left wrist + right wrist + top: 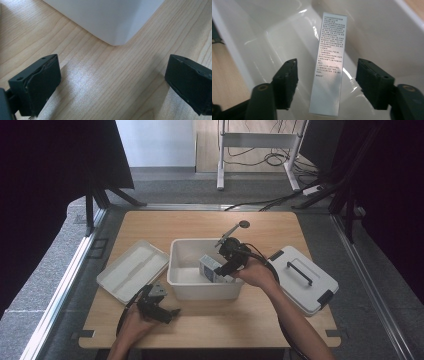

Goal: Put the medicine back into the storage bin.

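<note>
Black right claw half-open astride, clear of, the silver box.

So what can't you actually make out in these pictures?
- Box: its print is too small to read in the right gripper view.
- Box's lower part, high view: hidden behind the tub wall and right hand-held gripper.
- Tub in the left gripper view: cut off by the top edge.
</note>
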`<state>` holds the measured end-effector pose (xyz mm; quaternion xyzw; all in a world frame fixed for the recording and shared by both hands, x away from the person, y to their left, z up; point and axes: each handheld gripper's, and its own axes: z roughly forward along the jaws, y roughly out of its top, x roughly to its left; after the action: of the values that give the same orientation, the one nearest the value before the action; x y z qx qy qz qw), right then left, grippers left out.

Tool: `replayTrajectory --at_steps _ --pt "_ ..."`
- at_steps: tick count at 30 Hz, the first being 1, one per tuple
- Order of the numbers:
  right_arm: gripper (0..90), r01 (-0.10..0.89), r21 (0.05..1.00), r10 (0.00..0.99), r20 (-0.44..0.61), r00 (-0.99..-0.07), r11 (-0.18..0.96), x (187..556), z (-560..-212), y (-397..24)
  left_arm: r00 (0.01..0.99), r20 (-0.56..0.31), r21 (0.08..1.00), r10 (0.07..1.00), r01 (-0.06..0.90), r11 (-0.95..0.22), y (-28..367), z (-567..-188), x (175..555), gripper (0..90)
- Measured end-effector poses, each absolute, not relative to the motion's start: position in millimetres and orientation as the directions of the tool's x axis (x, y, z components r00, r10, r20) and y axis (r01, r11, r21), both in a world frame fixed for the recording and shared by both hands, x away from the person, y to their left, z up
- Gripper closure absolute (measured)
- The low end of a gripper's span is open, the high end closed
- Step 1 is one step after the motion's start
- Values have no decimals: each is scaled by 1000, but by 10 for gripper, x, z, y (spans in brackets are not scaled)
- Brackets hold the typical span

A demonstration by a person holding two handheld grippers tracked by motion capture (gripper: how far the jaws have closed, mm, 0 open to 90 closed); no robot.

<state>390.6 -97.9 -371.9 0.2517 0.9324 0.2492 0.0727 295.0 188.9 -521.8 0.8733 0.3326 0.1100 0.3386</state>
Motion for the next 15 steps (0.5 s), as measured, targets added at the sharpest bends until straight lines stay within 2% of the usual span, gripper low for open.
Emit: replayTrajectory --at_steps 5,10,15 --pt "173 413 554 506 -17 -862 722 3817 -3597 -1075 753 -35 665 657 508 -548 1891 -5218 2947 7" --pt "119 404 594 521 -30 -853 696 3700 -3528 -1201 753 -36 666 657 508 -547 1892 -5218 2947 7" --pt "11 405 622 540 -35 -841 670 3605 -3506 -1346 754 -36 666 656 507 -546 1893 -5217 2946 10"
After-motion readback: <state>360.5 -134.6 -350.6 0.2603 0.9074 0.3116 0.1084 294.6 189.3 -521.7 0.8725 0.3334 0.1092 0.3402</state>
